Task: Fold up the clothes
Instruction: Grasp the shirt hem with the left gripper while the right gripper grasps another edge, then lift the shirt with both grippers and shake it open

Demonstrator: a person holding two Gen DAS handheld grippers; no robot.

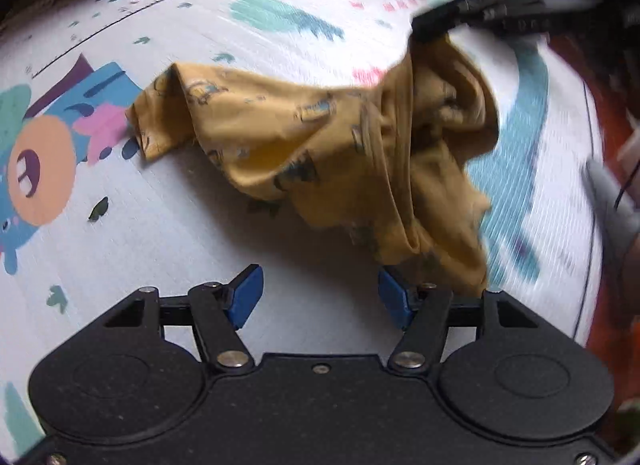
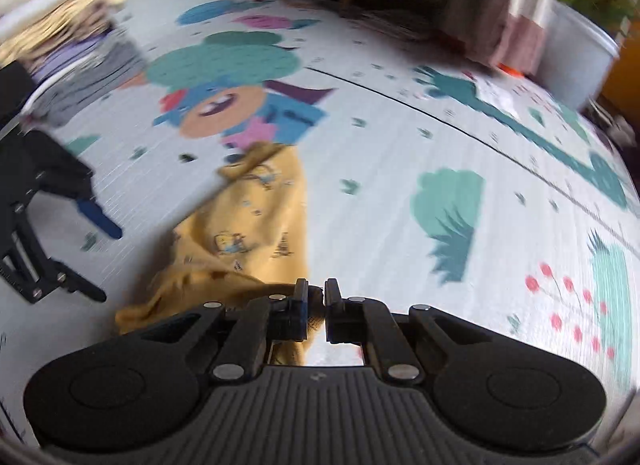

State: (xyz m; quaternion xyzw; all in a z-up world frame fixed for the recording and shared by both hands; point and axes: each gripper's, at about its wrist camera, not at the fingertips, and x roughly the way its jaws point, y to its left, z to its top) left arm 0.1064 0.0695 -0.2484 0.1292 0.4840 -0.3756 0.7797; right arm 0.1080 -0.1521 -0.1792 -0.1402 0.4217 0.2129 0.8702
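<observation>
A mustard-yellow printed garment [image 1: 320, 145] hangs crumpled over the play mat, lifted at its upper right corner. My right gripper [image 1: 430, 31] pinches that corner from above. In the right wrist view the same gripper [image 2: 316, 297] is shut on a bunched edge of the yellow garment [image 2: 256, 217], which trails away to a far tip resting on the mat. My left gripper [image 1: 320, 293] is open, its blue pads wide apart, just short of the cloth's lower hem with nothing between them. The left gripper [image 2: 100, 249] also shows at the left of the right wrist view, open.
A cartoon-printed play mat [image 1: 180, 225] covers the floor. A pile of folded clothes [image 2: 68, 25] lies at the mat's far left in the right wrist view. A white tub [image 2: 576, 53] and a curtain [image 2: 504, 5] stand beyond the mat's far right edge.
</observation>
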